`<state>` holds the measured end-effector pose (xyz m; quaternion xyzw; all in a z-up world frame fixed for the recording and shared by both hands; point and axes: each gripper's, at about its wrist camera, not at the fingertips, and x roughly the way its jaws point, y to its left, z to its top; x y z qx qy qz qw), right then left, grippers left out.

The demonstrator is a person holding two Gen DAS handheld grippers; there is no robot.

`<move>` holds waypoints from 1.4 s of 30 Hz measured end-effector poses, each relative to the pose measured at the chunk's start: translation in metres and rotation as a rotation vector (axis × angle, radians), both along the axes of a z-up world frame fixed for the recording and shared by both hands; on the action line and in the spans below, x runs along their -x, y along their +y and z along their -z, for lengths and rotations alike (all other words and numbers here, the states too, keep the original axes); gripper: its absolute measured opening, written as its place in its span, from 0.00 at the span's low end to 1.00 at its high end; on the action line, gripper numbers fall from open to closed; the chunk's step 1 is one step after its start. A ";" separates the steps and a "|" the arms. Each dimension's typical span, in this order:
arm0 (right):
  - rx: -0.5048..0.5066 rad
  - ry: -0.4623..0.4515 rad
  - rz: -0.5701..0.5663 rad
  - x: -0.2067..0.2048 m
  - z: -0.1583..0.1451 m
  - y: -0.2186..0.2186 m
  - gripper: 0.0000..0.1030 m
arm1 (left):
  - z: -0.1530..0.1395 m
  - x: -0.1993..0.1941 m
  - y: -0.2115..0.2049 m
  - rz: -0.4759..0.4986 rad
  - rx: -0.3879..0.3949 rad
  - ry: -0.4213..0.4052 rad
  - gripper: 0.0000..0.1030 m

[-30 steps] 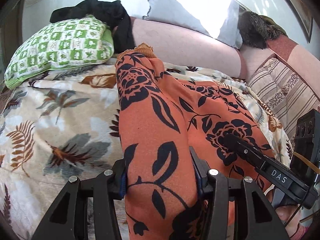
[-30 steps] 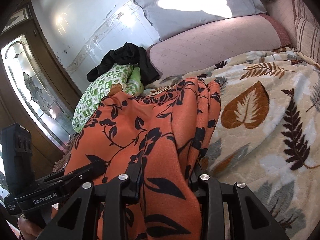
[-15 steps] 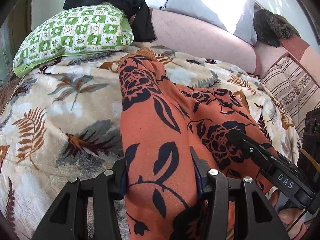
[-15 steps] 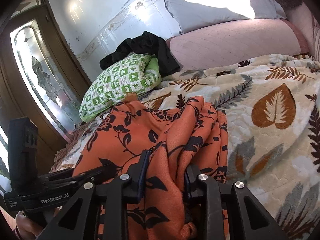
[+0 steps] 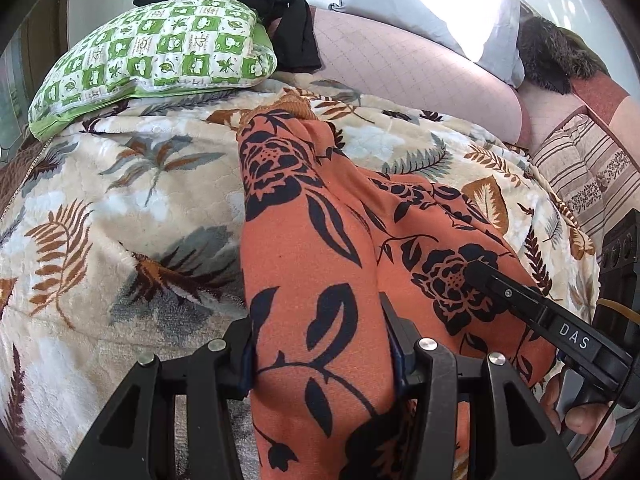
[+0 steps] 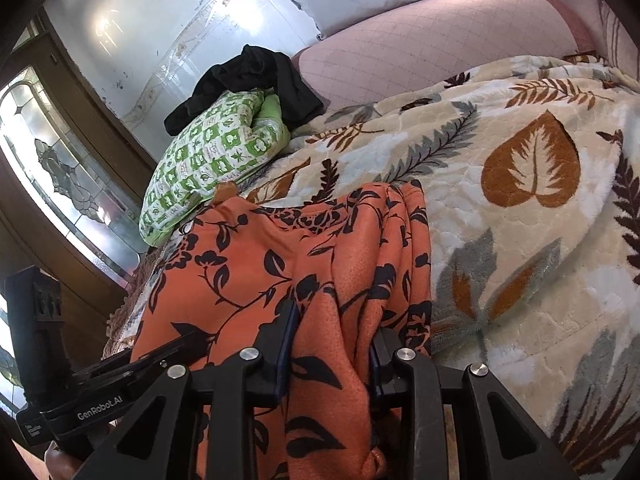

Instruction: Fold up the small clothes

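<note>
Basically both grippers are clamped on the near edge of the orange floral garment [image 5: 316, 240], which lies lengthwise on the leaf-print blanket [image 5: 120, 216], far hem just short of the green checked pillow [image 5: 160, 52].

Doing the fold well: keep both held ends level and taut, carry them together toward the far hem, and lay the near edge square onto it. The right half is bunched into pleats in the right wrist view, so tension it sideways first or the crease will set crooked.

Left gripper [image 5: 320, 344]: jaws partly closed, a thick roll of fabric filling the gap, pads pressed against it on both sides. Right gripper [image 6: 332, 356]: narrower gap, pinching a gathered wad of the same garment [image 6: 280, 272]. How many layers each holds I can't tell; the cloth hides the pad faces.

Black clothing [image 6: 248, 80] sits on the pillow, clear of the fold path.
</note>
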<state>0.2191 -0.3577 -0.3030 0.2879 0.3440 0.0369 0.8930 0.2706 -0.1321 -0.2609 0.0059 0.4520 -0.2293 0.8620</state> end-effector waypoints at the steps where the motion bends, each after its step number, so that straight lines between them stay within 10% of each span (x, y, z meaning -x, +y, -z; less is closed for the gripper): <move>1: -0.009 0.004 0.003 0.000 0.001 -0.001 0.32 | 0.000 0.000 0.000 0.000 0.000 0.000 0.51; 9: -0.068 0.052 0.032 -0.001 0.009 -0.011 0.38 | 0.000 -0.001 -0.001 -0.008 -0.011 0.005 0.51; 12: -0.080 0.050 0.071 0.003 0.007 -0.018 0.60 | 0.000 -0.001 -0.001 -0.017 -0.018 0.008 0.52; 21: 0.054 -0.164 0.077 0.034 -0.040 -0.016 0.59 | -0.023 0.020 0.011 -0.152 -0.191 -0.138 0.67; 24: 0.076 -0.237 -0.008 0.042 -0.052 -0.002 0.45 | -0.033 0.028 0.020 -0.203 -0.219 -0.215 0.76; 29: 0.006 -0.001 -0.175 0.018 -0.009 0.015 0.42 | 0.012 0.014 0.013 -0.183 -0.395 -0.152 0.76; 40: 0.178 -0.040 -0.088 0.040 -0.037 0.021 0.37 | -0.046 0.034 0.025 -0.216 -0.181 -0.253 0.76; 42: 0.230 -0.075 -0.061 0.054 -0.054 0.025 0.51 | -0.069 0.051 0.028 -0.240 -0.166 -0.316 0.79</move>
